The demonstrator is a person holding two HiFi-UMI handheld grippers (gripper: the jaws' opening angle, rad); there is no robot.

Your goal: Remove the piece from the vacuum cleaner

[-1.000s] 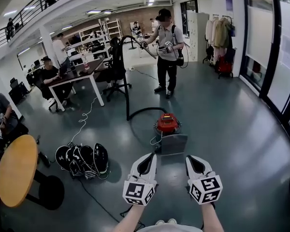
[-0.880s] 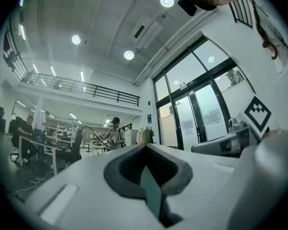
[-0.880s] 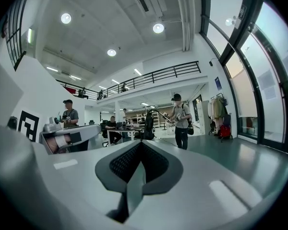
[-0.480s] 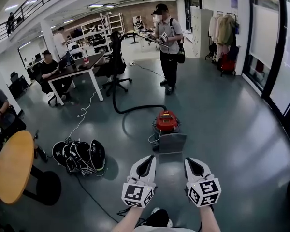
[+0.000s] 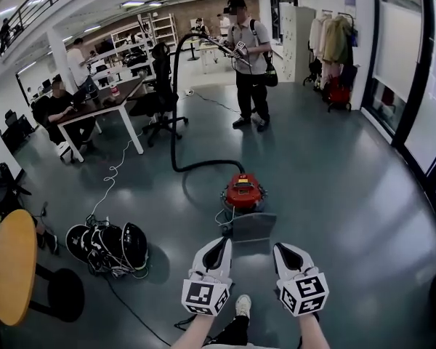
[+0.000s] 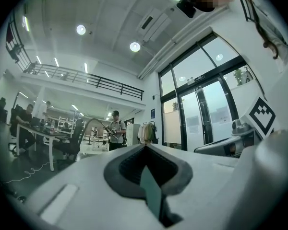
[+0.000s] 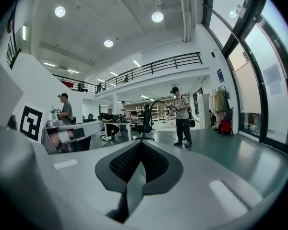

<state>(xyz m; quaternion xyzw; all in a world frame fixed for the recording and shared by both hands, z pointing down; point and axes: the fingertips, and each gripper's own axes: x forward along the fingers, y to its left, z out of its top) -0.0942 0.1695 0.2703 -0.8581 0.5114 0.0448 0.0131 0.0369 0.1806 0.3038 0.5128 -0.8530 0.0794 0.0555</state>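
Big open office, glossy grey floor (image 5: 334,195), and the red vacuum cleaner (image 5: 243,192) sits out on it just ahead of both grippers, with a grey panel (image 5: 253,226) just at its near side. Its black hose (image 5: 176,107) loops up to a person (image 5: 248,49) standing well beyond. Left gripper (image 5: 219,243): jaws pressed together, nothing between them. Right gripper (image 5: 281,248): the same, closed and empty, the pair side by side in the air short of the vacuum
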